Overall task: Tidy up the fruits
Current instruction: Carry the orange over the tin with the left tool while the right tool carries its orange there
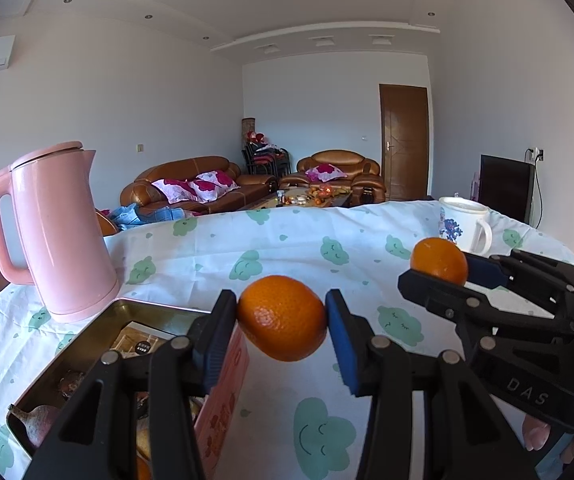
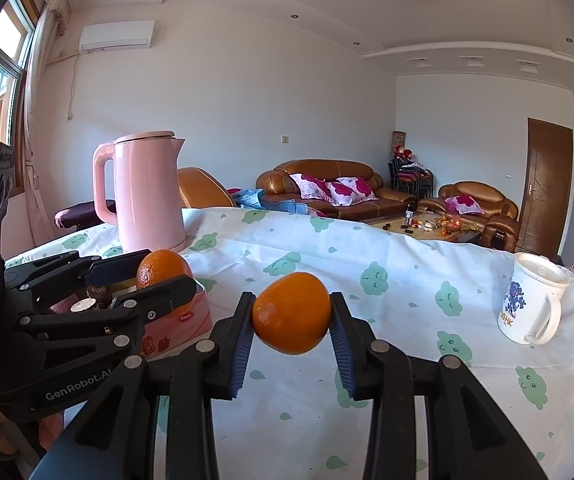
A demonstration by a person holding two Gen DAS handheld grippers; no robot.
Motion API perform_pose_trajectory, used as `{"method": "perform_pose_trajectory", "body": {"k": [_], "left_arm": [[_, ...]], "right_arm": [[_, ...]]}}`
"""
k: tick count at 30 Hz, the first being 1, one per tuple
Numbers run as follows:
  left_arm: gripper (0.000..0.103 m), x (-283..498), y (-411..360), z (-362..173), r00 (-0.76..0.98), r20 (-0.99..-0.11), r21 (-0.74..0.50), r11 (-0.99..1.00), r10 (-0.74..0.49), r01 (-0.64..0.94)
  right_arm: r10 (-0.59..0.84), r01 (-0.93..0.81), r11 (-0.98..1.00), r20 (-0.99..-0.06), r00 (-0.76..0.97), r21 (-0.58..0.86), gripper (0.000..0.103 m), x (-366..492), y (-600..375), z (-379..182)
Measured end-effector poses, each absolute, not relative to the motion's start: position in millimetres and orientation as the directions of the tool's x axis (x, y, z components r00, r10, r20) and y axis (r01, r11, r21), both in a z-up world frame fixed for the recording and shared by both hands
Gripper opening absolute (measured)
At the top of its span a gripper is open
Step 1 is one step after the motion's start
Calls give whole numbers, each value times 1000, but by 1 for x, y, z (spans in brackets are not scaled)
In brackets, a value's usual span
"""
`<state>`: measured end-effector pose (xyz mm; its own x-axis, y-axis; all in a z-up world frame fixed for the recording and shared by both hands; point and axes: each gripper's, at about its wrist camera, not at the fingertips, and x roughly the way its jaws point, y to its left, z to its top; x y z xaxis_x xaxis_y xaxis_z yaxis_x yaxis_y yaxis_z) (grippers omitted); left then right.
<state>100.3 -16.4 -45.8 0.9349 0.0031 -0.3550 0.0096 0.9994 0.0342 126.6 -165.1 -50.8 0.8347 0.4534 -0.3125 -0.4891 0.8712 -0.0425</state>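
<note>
Two oranges are held above a table with a cloud-print cloth (image 1: 307, 248). My left gripper (image 1: 281, 308) is shut on one orange (image 1: 283, 330), just right of an open metal tin (image 1: 87, 344) with pink sides. That tin holds several dark fruits, partly hidden by my fingers. To the right, my right gripper (image 1: 439, 270) is shut on the second orange (image 1: 437, 254). In the right wrist view the right gripper (image 2: 292, 304) clamps its orange (image 2: 292, 322) over the cloth, while the left gripper (image 2: 167, 270) holds its orange (image 2: 163, 266) beside the tin (image 2: 183, 320).
A pink kettle (image 1: 55, 232) (image 2: 147, 196) stands behind the tin at the table's left. A white mug (image 1: 461, 224) (image 2: 527, 300) with a blue print sits at the right. Bare cloth lies between them. Sofas and a low table fill the room beyond.
</note>
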Motion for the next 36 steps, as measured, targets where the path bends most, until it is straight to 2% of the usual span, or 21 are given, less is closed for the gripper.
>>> {"method": "perform_pose_trajectory", "body": {"k": [36], "left_arm": [[48,67,41,-40,941,-333,-8,997,68,-75]], "right_arm": [[538,-594,797,-318,781,-108,38,106,-106,-38]]}}
